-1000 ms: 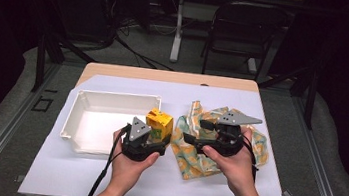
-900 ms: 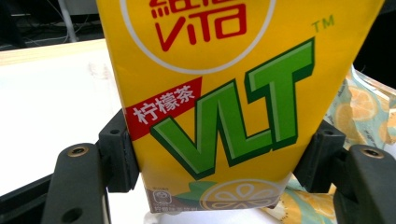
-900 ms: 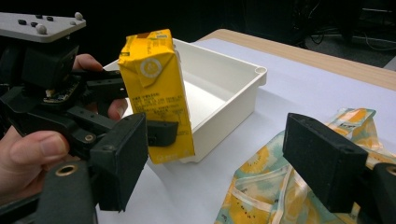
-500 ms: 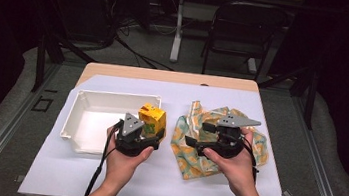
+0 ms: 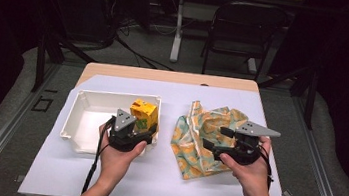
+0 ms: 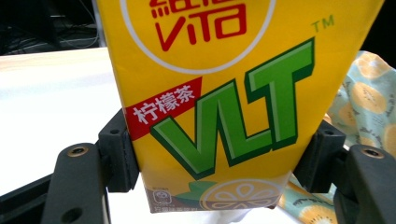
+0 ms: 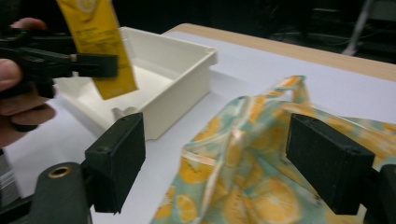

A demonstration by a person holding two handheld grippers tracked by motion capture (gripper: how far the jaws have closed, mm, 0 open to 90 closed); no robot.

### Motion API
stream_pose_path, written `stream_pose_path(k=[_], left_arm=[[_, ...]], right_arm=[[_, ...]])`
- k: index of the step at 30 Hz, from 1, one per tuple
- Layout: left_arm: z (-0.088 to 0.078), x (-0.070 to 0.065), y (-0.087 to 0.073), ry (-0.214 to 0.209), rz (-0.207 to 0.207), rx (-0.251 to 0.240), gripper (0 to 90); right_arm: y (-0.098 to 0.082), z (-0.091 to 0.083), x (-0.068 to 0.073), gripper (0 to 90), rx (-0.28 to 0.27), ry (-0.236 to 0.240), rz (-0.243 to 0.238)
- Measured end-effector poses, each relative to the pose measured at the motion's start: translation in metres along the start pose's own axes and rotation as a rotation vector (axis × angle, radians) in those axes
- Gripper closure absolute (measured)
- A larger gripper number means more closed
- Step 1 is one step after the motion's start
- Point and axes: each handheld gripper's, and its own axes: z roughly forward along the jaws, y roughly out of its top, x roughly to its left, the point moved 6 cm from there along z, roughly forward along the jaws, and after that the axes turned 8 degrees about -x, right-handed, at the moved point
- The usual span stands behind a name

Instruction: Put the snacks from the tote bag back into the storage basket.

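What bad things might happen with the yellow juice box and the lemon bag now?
1. The juice box is pinched near its bottom by the left gripper and tilts, so it might slip or tip over the white bin.
2. The right gripper has open jaws over the floppy bag; it might grab one layer only, leaving the bag shut.

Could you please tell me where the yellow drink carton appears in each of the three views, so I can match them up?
High view: the carton sits left of centre, over the white tray's right edge, in the left claw.
Left gripper view: carton close up, centre, between the pads.
Right gripper view: carton upper left.
Shared landmark: the lemon-print cloth.
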Motion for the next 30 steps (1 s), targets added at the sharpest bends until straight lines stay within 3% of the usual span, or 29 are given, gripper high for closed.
stream_pose_path(k=[3, 12, 15, 30], left_arm=[[0.0, 0.005, 0.001, 0.016, -0.003, -0.01, 30.6], [0.0, 0.029, 0.002, 0.074, -0.024, -0.031, 30.7], [0.001, 0.037, 0.0, 0.096, -0.033, -0.036, 30.7], [0.026, 0.073, -0.015, 0.201, -0.052, -0.018, 30.7]], right_arm=[[-0.009, -0.005, -0.011, 19.9, -0.024, -0.046, 0.015], [-0.03, -0.017, -0.029, 20.4, -0.049, -0.088, 0.068], [-0.031, -0.017, -0.033, 20.7, -0.045, -0.099, 0.062], [-0.037, -0.013, -0.036, 20.4, -0.02, -0.091, 0.048]])
